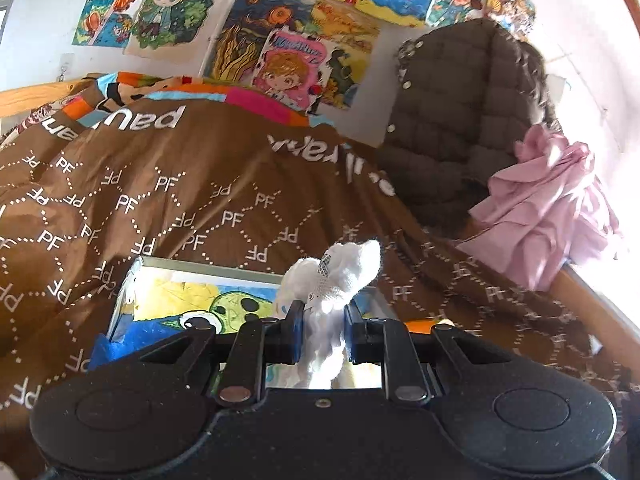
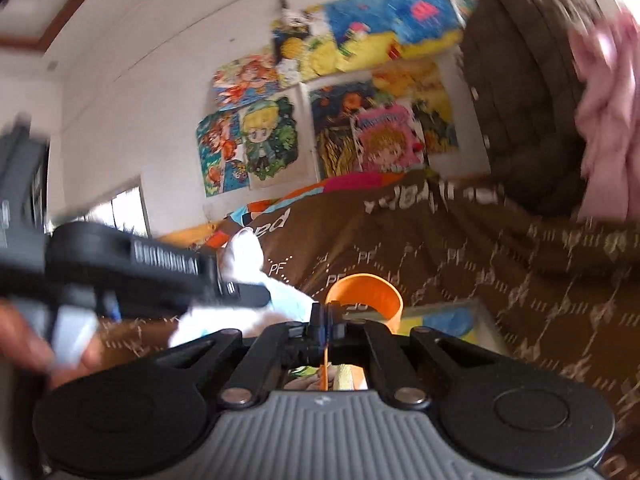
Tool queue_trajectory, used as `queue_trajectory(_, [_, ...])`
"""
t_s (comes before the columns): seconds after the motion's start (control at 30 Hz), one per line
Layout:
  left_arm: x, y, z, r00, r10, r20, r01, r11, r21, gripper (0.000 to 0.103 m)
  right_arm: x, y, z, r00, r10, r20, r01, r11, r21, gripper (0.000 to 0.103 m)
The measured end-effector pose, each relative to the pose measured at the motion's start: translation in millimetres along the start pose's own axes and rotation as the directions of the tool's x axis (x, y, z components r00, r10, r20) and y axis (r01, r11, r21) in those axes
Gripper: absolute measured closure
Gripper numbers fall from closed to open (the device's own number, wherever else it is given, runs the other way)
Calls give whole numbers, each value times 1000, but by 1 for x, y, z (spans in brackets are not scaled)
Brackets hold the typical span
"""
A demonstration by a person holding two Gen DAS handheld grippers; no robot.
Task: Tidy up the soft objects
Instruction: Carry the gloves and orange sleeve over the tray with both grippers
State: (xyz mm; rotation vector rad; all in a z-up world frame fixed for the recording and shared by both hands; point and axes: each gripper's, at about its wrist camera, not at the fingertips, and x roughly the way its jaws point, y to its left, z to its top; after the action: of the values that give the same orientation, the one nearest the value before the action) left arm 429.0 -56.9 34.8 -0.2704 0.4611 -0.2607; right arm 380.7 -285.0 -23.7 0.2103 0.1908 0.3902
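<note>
My left gripper (image 1: 323, 320) pinches a white sock (image 1: 340, 276) above the picture box (image 1: 200, 312) on the brown blanket (image 1: 200, 200). My right gripper (image 2: 326, 322) is clamped on the rim of an orange cup (image 2: 364, 292), blanket beneath.

My left wrist camera sits just behind its jaws, low over the bed, looking across the brown bedspread (image 1: 200, 200) toward the wall of cartoon posters (image 1: 280, 40). It is close enough that the picture box (image 1: 200, 304) under the jaws fills the lower middle. My right wrist camera looks the same general way from a spot further right and tilted up more, so ceiling and wall take most of the frame, and it is blurred. Both views share the posters (image 2: 304, 136), the bedspread (image 2: 480, 264), the dark quilted jacket (image 1: 460, 120) (image 2: 520, 100) and the pink cloth (image 1: 552, 200) (image 2: 608, 120) at right. The right view also catches the left gripper (image 2: 224, 280) from its side.
</note>
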Motion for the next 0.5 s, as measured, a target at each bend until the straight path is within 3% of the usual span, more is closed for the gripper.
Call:
queue_trajectory(0.13, [29,8,-10,999,21,-35,-21,1000,-9,82,14,-25,2,998,45,-48,-40,995,91,102])
queue_trajectory(0.5, [65,23,-48,989,6,-147,-14,999,-51,81,30,-52,1,984,-16,-176,50,980,195,101])
